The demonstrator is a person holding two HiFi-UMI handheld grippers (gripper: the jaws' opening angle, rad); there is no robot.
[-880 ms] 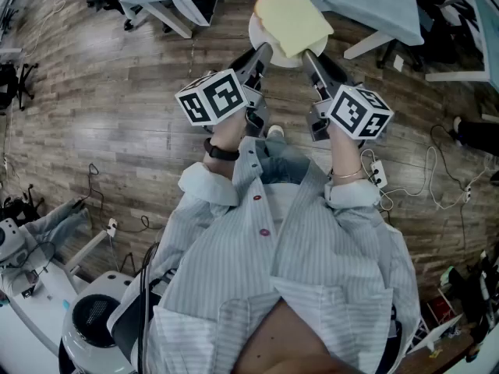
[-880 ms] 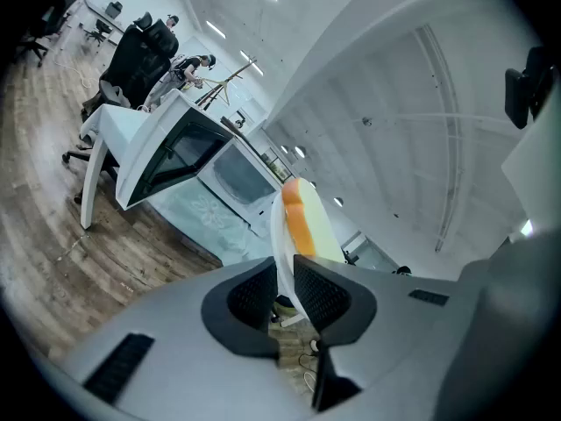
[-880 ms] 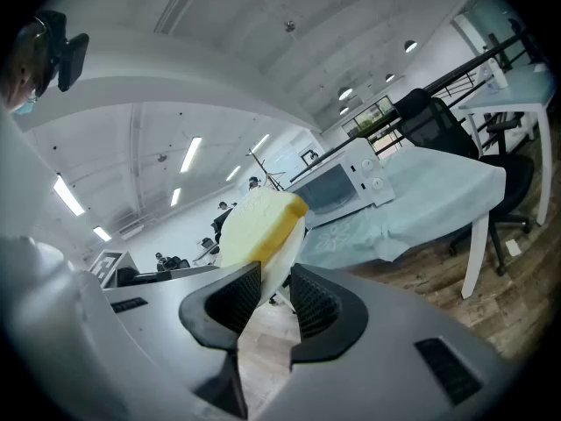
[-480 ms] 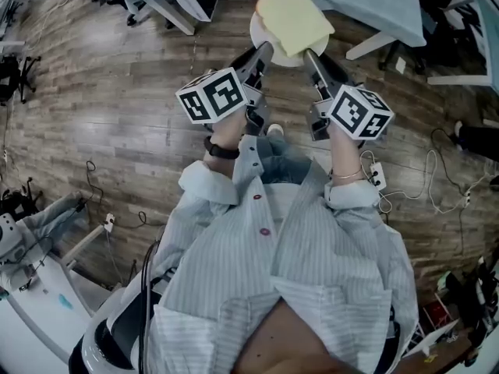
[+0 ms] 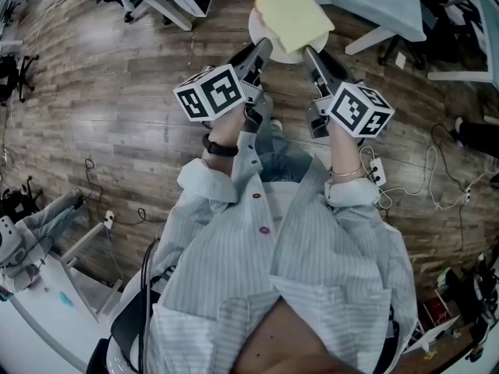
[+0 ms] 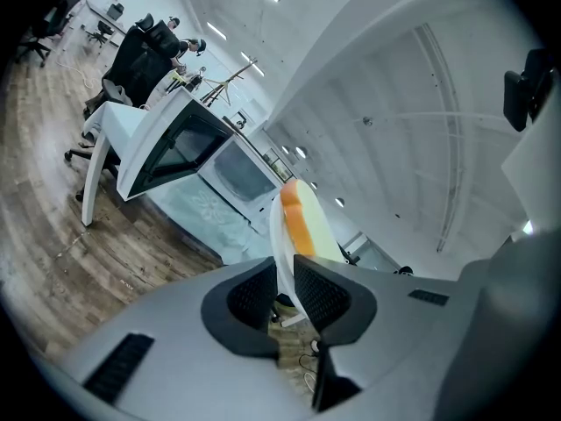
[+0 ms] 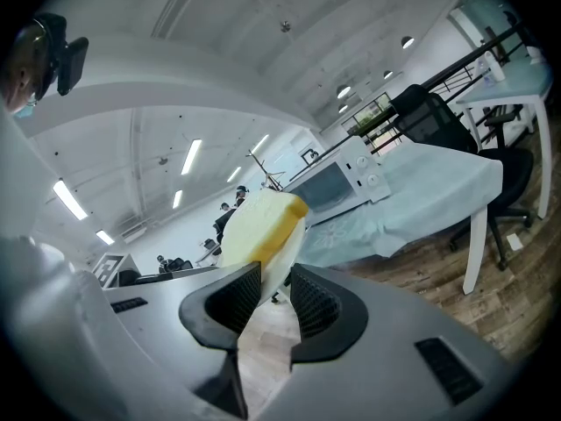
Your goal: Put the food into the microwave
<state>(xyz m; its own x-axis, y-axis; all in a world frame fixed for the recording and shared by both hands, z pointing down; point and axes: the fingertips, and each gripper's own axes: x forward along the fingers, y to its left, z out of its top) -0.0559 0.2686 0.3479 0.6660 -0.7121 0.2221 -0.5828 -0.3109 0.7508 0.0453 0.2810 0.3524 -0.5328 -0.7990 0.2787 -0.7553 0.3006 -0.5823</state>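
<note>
Food (image 5: 292, 15), a pale yellow slab, lies on a white plate (image 5: 290, 56) at the top centre of the head view, above the wooden floor (image 5: 117, 107). The left claw (image 5: 263, 47) and right claw (image 5: 309, 53) each pinch the plate's rim.

In the left gripper view, the pads clamp the plate's edge. At centre left beyond it, a microwave (image 6: 241, 175) stands on a cloth-covered counter (image 6: 197, 213).

In the right gripper view, the plate's rim sits gripped between the pads, with the microwave at centre right.

Head view: I look steeply down from head height at the floor (image 5: 117, 107) | left gripper view: tight behind its jaws, facing the far microwave (image 6: 238, 175) | right gripper view: likewise | all three share the plate (image 5: 254, 26).
</note>
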